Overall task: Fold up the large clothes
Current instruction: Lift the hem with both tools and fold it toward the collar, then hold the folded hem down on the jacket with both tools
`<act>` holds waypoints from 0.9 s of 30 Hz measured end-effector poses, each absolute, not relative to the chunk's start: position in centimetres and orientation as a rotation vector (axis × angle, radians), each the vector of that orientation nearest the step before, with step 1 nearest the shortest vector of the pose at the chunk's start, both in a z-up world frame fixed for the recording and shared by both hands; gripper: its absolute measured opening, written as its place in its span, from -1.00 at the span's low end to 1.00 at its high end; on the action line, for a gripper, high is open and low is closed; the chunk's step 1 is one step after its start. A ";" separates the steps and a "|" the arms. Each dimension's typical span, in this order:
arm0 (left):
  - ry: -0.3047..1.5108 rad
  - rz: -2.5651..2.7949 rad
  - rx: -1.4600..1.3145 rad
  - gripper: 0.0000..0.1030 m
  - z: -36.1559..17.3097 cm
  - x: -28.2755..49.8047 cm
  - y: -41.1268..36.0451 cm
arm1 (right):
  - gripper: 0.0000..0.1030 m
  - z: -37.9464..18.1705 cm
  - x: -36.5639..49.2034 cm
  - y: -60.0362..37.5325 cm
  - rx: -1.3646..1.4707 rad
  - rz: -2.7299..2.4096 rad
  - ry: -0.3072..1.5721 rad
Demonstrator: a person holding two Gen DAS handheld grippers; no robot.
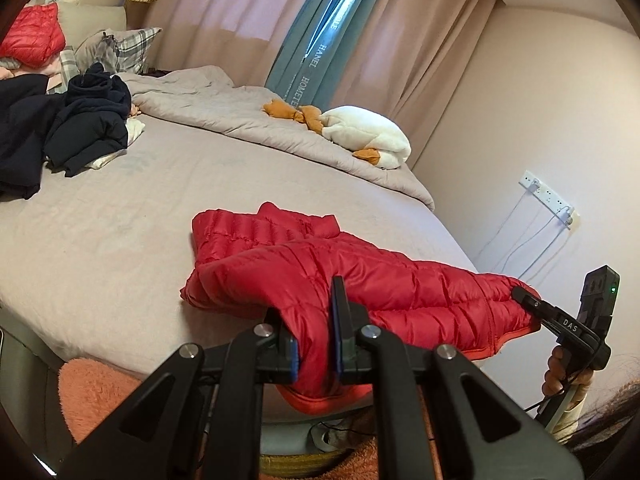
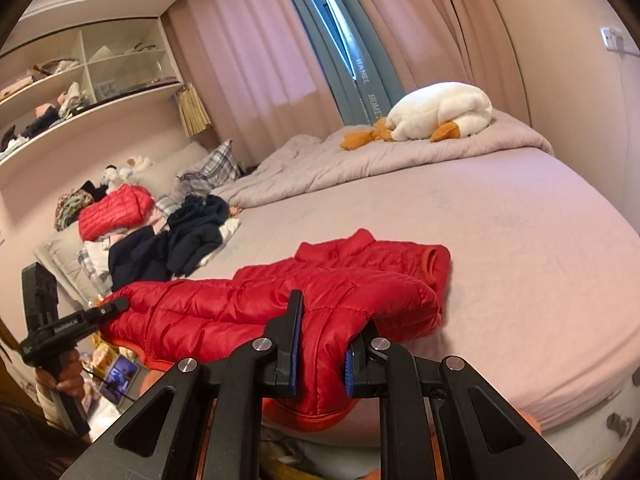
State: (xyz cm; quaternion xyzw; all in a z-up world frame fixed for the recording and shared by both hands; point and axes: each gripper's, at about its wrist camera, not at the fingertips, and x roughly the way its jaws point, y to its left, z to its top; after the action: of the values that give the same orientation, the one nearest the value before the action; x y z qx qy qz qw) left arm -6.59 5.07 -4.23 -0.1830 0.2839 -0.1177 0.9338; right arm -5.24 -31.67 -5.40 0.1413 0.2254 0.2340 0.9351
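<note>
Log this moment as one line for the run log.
step: fold | left gripper: shut on jacket hem | right gripper: shut on hem | jacket: partly on bed

1. Your jacket (image 1: 360, 276) lies on the near edge of the bed (image 1: 120, 240), its near hem lifted off it.
2. Your left gripper (image 1: 316, 344) and right gripper (image 2: 320, 356) each pinch that hem.
3. A heap of clothes (image 1: 60, 132) sits far left.
4. The quilt (image 1: 240, 116) lies far, a stuffed toy (image 1: 368, 136) on its right end.

a bed (image 1: 120, 240) in a grey sheet fills the frame; on it lie a red puffer jacket (image 1: 320, 264) lower centre, dark clothes (image 1: 80, 128) upper left, a rumpled quilt (image 1: 248, 120) and white plush goose (image 1: 368, 136) at top.
</note>
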 end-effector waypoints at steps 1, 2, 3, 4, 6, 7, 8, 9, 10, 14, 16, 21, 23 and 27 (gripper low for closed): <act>0.586 -0.239 -0.378 -0.78 -4.3 -6.5 5.1 | -0.66 -5.5 -4.7 -31.5 0.290 0.476 0.465; 0.590 -0.238 -0.379 -0.78 -4.4 -6.2 5.1 | -0.66 -5.5 -4.5 -31.6 0.294 0.477 0.469; 0.592 -0.235 -0.382 -0.78 -4.4 -6.2 5.0 | -0.66 -5.6 -4.4 -31.6 0.296 0.477 0.472; 0.596 -0.234 -0.383 -0.78 -4.5 -5.9 5.0 | -0.66 -5.7 -4.1 -31.6 0.298 0.476 0.475; 0.598 -0.233 -0.376 -0.78 -4.5 -5.6 4.8 | -0.66 -5.7 -3.5 -31.6 0.296 0.476 0.477; 0.600 -0.233 -0.375 -0.78 -4.4 -5.2 4.9 | -0.66 -5.8 -3.5 -31.7 0.296 0.476 0.478; 0.601 -0.234 -0.376 -0.78 -4.5 -5.1 4.9 | -0.66 -5.8 -3.1 -31.8 0.300 0.477 0.481; 0.604 -0.234 -0.380 -0.78 -4.5 -4.5 5.0 | -0.66 -5.8 -2.8 -31.9 0.307 0.478 0.485; 0.607 -0.233 -0.383 -0.78 -4.5 -4.2 5.0 | -0.66 -5.8 -2.5 -31.9 0.311 0.478 0.488; 0.628 -0.227 -0.389 -0.78 -4.6 -2.7 5.1 | -0.66 -5.9 -1.6 -31.9 0.322 0.472 0.508; 0.633 -0.227 -0.388 -0.77 -4.5 -2.1 5.1 | -0.66 -5.7 -0.9 -31.9 0.328 0.468 0.521; 0.655 -0.220 -0.389 -0.77 -4.5 0.0 5.0 | -0.66 -5.5 0.3 -31.8 0.326 0.455 0.541; 0.666 -0.223 -0.390 -0.77 -4.5 0.8 5.0 | -0.66 -5.5 0.8 -31.6 0.326 0.444 0.553; 0.684 -0.222 -0.387 -0.77 -4.4 2.0 5.1 | -0.66 -5.2 1.6 -31.3 0.326 0.422 0.571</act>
State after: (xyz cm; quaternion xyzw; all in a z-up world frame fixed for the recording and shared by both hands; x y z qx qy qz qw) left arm 2.03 5.11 -4.44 -0.1884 0.3326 -0.1080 0.9177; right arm 1.61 -31.29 -5.24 0.1590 0.2781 0.2056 0.9247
